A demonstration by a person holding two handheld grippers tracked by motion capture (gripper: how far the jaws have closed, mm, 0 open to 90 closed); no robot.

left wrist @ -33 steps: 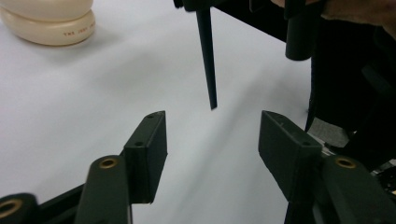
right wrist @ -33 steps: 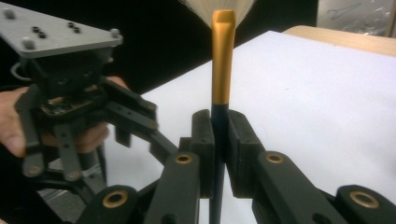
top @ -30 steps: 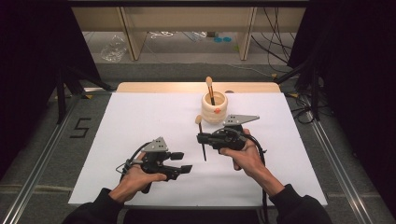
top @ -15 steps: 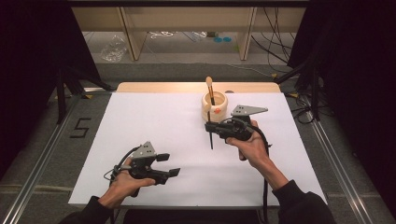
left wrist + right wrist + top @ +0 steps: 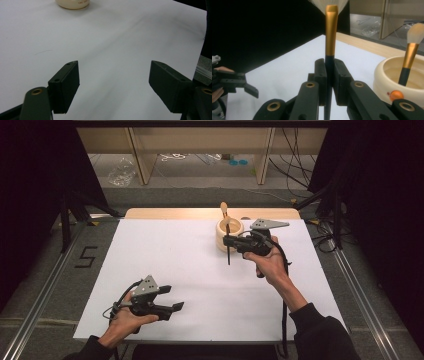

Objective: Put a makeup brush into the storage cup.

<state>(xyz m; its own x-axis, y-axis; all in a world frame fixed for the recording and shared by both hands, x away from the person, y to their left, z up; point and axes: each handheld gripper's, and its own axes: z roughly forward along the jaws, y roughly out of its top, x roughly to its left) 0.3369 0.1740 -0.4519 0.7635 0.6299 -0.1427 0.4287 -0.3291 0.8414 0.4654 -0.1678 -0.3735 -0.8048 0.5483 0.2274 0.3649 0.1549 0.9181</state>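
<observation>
My right gripper (image 5: 228, 241) is shut on the black handle of a makeup brush (image 5: 228, 256), which it holds upright just in front of a cream bowl (image 5: 235, 227). In the right gripper view the jaws (image 5: 329, 75) clamp the handle below its gold ferrule (image 5: 331, 30), with white bristles at the top edge. A second brush (image 5: 409, 60) stands in the bowl (image 5: 387, 75). My left gripper (image 5: 172, 307) rests open near the table's front left, with nothing between its jaws (image 5: 113, 80). The bowl's base (image 5: 72, 3) shows far ahead of it.
A white sheet (image 5: 175, 250) covers the table, and a wooden strip (image 5: 175, 213) runs along the back edge. A small orange bead (image 5: 397, 95) sits on the bowl's side. Shelving legs and cables lie on the floor beyond the table. Dark curtains flank both sides.
My right gripper has carried the brush away from the person, up to the bowl. My left gripper has drawn back to the left and nearer the front edge, still open.
</observation>
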